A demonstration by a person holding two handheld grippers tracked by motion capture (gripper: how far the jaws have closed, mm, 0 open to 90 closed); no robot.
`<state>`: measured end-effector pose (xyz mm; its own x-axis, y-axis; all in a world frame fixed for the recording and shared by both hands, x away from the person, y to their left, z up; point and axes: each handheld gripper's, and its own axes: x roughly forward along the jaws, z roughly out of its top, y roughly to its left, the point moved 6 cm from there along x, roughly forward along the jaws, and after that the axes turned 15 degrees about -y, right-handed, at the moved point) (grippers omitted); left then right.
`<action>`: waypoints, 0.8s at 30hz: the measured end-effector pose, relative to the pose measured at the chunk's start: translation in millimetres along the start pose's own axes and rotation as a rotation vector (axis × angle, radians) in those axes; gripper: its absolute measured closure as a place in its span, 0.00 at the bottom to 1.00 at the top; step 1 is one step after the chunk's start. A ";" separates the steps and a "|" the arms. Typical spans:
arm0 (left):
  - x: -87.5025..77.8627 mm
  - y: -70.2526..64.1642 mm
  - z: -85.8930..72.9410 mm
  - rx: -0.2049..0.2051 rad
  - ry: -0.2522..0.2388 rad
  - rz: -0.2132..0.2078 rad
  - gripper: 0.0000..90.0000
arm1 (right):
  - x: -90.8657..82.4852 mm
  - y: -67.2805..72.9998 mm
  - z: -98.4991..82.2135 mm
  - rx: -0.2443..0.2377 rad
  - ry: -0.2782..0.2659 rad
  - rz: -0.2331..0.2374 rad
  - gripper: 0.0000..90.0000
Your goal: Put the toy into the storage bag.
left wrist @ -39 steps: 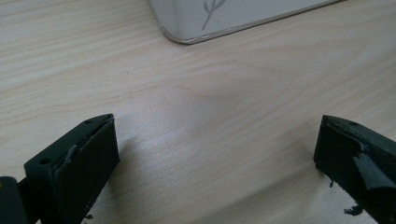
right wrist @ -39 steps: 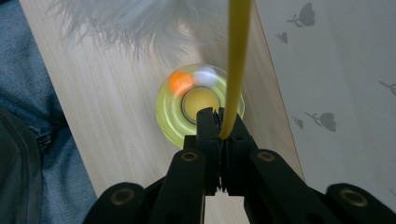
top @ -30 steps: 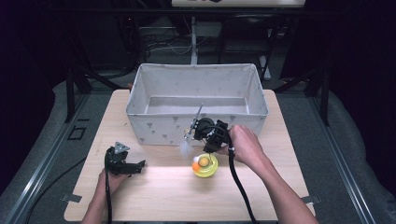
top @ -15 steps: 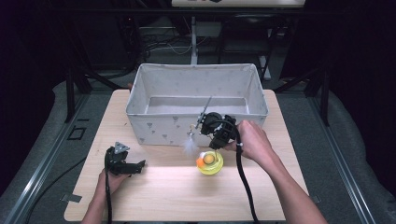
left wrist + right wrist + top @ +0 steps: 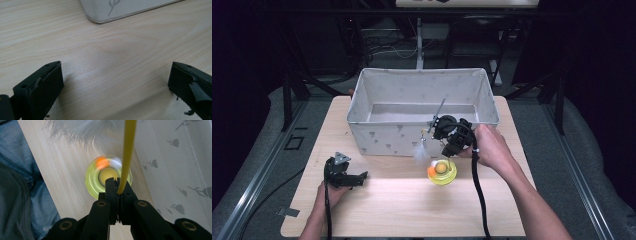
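Right gripper (image 5: 447, 134) is rising toward the bin (image 5: 422, 90), jaws clenching a yellow wand (image 5: 127, 155) above the spinner (image 5: 442, 171); left gripper (image 5: 112, 87) is resting released on the bench (image 5: 402, 210).

On the table (image 5: 377, 210) there are one white fabric box (image 5: 412, 100), one yellow round toy (image 5: 442, 171), one feather wand (image 5: 428, 135) and two grippers, left (image 5: 360, 176) and right (image 5: 443, 135).

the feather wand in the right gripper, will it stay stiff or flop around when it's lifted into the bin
The feather wand probably keeps its line: its thin yellow rod runs straight out of the shut right gripper. The white fluffy tuft dangles below the rod in the high view, so it will likely swing and drag. It looks very light, and might twist in the pinch.
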<state>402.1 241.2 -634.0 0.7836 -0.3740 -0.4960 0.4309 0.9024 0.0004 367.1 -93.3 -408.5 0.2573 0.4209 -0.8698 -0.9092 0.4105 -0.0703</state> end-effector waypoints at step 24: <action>0.2 -0.1 0.1 0.000 -0.001 0.000 0.00 | -34.0 -11.6 -0.1 0.032 -0.023 -0.016 0.98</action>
<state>402.2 241.0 -634.1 0.7840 -0.3744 -0.4953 0.4309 0.9024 0.0000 368.8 -112.4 -378.2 0.2797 0.4321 -0.8573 -0.8939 0.4430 -0.0684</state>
